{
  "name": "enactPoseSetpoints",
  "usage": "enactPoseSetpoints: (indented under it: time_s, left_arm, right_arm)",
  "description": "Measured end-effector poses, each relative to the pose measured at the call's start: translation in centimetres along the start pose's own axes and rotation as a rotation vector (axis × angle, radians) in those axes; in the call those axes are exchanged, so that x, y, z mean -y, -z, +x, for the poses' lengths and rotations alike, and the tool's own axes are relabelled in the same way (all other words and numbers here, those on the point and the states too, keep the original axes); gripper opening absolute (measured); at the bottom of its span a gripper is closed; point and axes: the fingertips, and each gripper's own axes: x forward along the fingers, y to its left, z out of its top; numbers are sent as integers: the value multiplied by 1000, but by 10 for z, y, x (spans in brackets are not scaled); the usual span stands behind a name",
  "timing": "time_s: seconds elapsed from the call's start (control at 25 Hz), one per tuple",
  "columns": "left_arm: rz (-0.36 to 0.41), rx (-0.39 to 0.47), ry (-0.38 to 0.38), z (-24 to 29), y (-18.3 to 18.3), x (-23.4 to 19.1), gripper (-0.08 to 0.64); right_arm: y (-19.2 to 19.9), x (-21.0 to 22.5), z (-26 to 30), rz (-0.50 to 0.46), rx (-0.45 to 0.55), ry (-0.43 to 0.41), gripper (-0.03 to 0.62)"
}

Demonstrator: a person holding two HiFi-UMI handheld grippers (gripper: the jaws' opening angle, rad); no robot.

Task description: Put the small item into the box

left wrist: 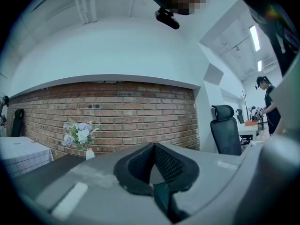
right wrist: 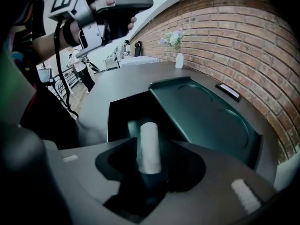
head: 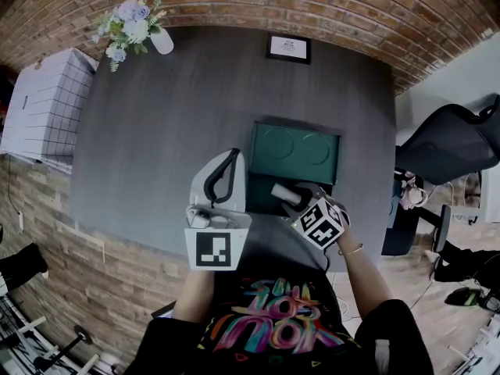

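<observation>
Left gripper (head: 232, 157) sat level out front, jaws together at the tips, bare left forearm (head: 193, 297) running straight back to the body. Right gripper (head: 291, 198) was tipped steeply down beside it, jaws spread wide, a roll (right wrist: 150, 146) standing between them with the pads clear of it. Right forearm (head: 361, 270) angled in from the side, bracelet (head: 351, 250) at the wrist.
</observation>
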Motion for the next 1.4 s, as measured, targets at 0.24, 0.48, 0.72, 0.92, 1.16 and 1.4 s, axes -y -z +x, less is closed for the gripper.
enactPoseSetpoints:
  time_s: [0.24,0.48,0.72,0.92,1.16,1.4]
  left_arm:
    - [27,8,22,3,-1,7,2]
    - [-6,1,37,5,1,14,2]
    - [-3,8,66,7,-9,19,2]
    - [-14,19,122,4,-17,25,2]
    - [-57,19,204,-4,-22,35,2]
    - [-76,48,207,-13,-27,33,2]
  right_arm:
    - [-27,9,-37,74,125,18,184]
    - [-58,29,-88,83,239,94,183]
    - [-94,60,-152,85,412,261,155]
    - [-110,81,-207,122,568,424,103]
    - [-105,88,-253,183,687,559,54]
    - [-91,86,-279,231,739,634,3]
